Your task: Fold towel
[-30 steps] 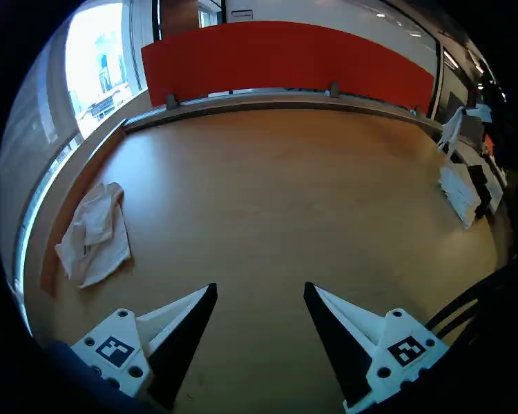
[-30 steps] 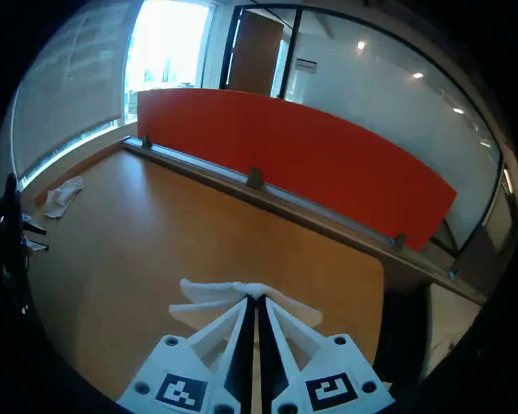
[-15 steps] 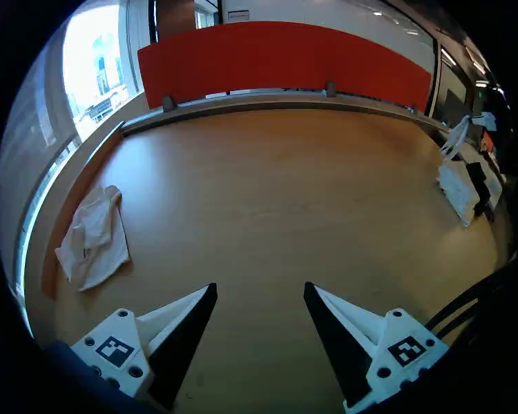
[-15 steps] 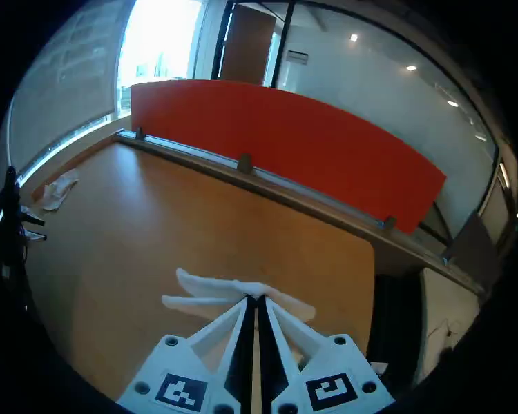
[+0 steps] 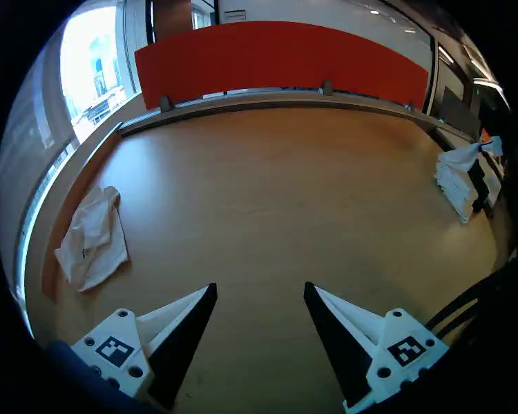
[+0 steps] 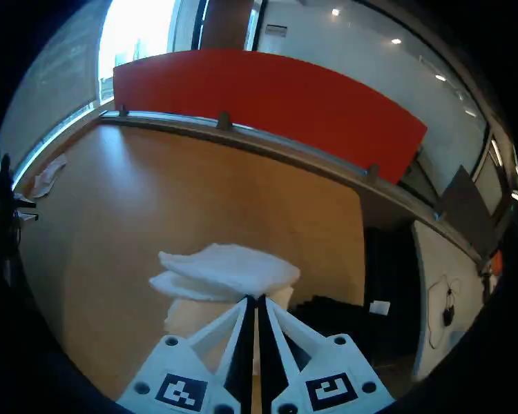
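Right gripper, fingers pinched together on the near edge of a folded towel, holds it over the stack at the desk's edge. Left gripper hovers wide open, empty. Placing looks nearly done. Next comes release, then fetching the crumpled towel at the opposite edge.

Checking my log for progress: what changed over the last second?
The right gripper, still shut on the folded towel, lowered it onto the stack of towels at the edge of the table. The left gripper stayed open over the table, and the crumpled towel did not move.
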The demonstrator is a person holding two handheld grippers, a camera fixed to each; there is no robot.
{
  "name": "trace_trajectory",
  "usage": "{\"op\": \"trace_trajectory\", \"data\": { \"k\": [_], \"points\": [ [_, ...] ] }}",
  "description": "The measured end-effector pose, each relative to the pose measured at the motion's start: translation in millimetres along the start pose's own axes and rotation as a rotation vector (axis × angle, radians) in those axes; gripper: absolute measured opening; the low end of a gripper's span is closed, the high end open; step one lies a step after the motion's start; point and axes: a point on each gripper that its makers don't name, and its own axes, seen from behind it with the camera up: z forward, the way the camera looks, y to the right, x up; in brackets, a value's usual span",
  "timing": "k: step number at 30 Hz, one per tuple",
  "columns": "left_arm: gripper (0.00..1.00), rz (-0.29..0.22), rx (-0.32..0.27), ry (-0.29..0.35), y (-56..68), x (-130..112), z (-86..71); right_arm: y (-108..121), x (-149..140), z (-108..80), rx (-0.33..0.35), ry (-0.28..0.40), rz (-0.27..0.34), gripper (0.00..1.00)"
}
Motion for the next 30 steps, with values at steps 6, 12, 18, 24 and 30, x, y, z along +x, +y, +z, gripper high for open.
{"op": "trace_trajectory", "data": {
  "k": [6, 12, 18, 24, 30],
  "points": [
    [0.93, 0.013, -0.002, -0.001, 1.0, 0, -0.4, 2, -30, 2.1, -0.012, -0.043, 0.036, 0.03],
    [0.93, 0.014, 0.000, 0.000, -0.3, -1, -1.7, 2, -57, 6.2, -0.026, -0.089, 0.060, 0.03],
    [0.93, 0.018, 0.003, 0.001, -1.3, -2, -2.7, 8, -85, 15.0, -0.048, -0.148, 0.102, 0.03],
    [0.93, 0.021, 0.005, 0.000, -2.0, -4, -4.8, 8, -113, 26.3, -0.068, -0.213, 0.136, 0.03],
    [0.93, 0.022, 0.005, -0.001, -2.0, -6, -6.5, 5, -129, 38.2, -0.082, -0.257, 0.161, 0.03]
  ]
}}
